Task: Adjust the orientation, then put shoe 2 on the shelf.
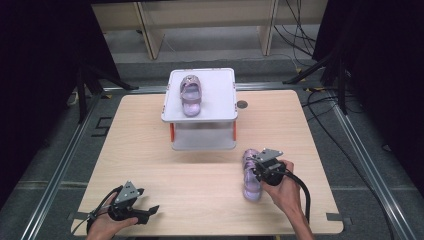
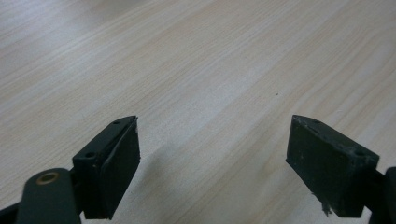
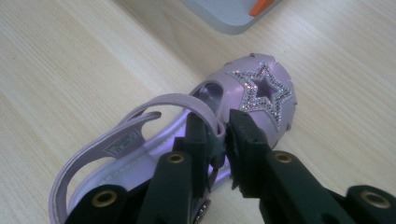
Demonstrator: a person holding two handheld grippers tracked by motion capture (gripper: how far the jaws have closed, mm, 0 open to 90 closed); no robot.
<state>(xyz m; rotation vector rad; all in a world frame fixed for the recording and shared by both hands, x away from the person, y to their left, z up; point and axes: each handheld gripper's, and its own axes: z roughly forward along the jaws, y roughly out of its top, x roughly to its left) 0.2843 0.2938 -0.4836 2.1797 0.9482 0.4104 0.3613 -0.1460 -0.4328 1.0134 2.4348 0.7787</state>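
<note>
A lilac child's sandal (image 1: 251, 184) with a glittery star on its toe (image 3: 264, 88) lies on the wooden table at the right, toe pointing away. My right gripper (image 1: 253, 167) comes down on it from the near side; in the right gripper view its jaws (image 3: 218, 126) are shut on the strap by the toe cap. A matching sandal (image 1: 190, 95) rests on the top of a white two-level rack (image 1: 222, 82) at the back centre. Near the front left edge, my left gripper (image 1: 150, 210) is open above bare wood, with nothing between its jaws (image 2: 215, 140).
The rack's lower shelf (image 1: 202, 140) has orange posts, and its corner (image 3: 224, 16) lies just beyond the held sandal. A small dark hole (image 1: 242, 104) marks the table right of the rack. Metal rails and cables (image 1: 320, 115) run around the table.
</note>
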